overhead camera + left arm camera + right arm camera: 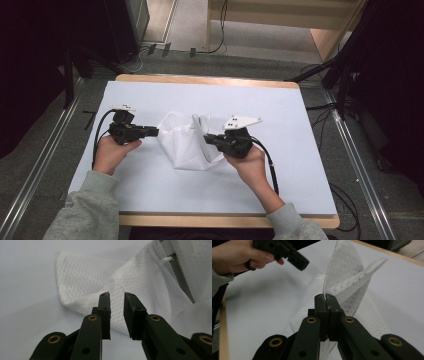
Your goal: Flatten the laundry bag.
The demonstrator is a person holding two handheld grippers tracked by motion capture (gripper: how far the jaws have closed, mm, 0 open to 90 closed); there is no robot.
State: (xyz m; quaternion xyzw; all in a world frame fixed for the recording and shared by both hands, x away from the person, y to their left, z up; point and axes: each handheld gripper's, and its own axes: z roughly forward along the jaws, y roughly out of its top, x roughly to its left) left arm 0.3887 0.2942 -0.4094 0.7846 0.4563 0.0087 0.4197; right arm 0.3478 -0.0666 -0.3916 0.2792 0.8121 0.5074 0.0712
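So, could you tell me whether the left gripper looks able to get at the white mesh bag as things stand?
Probably yes: the left gripper is open and points at the white mesh bag just ahead, with nothing between. The right gripper pinches another fold.

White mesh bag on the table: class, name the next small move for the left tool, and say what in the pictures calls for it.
Probably ease the left tool forward and close it on the near edge of the white mesh bag. Its jaws stand slightly apart with nothing between them, just short of the fabric, while the right tool is shut on a raised fold, so one side is lifted.
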